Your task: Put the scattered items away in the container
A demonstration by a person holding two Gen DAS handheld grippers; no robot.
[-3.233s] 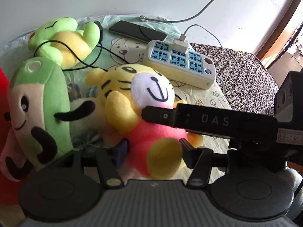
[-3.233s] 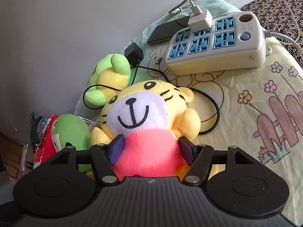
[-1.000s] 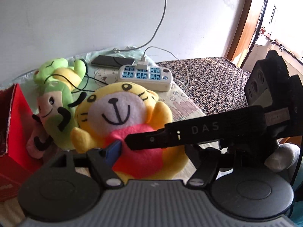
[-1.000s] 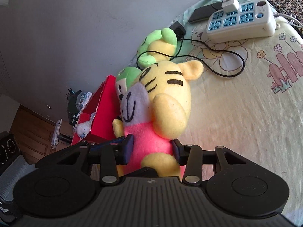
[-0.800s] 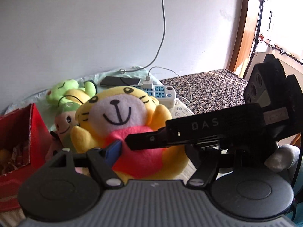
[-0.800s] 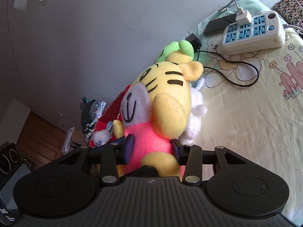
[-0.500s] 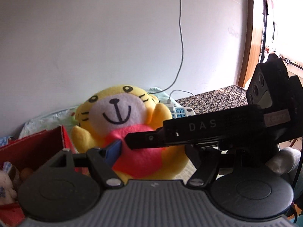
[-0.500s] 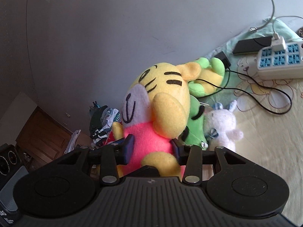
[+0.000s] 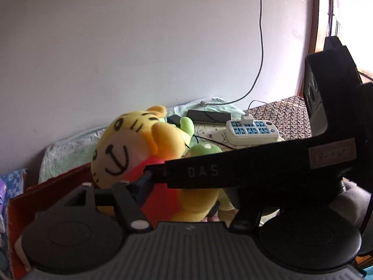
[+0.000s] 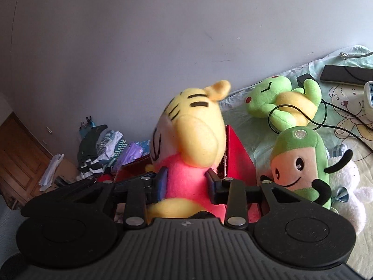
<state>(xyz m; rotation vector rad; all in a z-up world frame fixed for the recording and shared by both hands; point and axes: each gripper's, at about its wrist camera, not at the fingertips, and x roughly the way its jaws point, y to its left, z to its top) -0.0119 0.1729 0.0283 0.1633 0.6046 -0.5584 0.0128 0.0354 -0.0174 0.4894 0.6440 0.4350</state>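
Note:
The yellow tiger plush (image 10: 186, 144) with a pink body is held upright above the red box (image 10: 237, 156). My right gripper (image 10: 186, 184) is shut on its pink belly. In the left wrist view the tiger plush (image 9: 137, 149) is also pressed between the fingers of my left gripper (image 9: 186, 200), with the right gripper's black body (image 9: 256, 170) crossing in front. The red box (image 9: 25, 198) shows at lower left there. A green-hooded plush (image 10: 300, 163), a green frog plush (image 10: 284, 102) and a white plush (image 10: 349, 198) lie on the bed.
A white power strip (image 9: 251, 131) with a charger, a black phone (image 9: 208, 116) and black cables (image 10: 331, 126) lie on the sheet near the wall. Folded clothes (image 10: 105, 147) are stacked beyond the box. A brown patterned blanket (image 9: 279, 114) is at the right.
Both grippers have carried the tiger plush up off the bed and leftward over the red box. The plush has turned sideways in the left wrist view.

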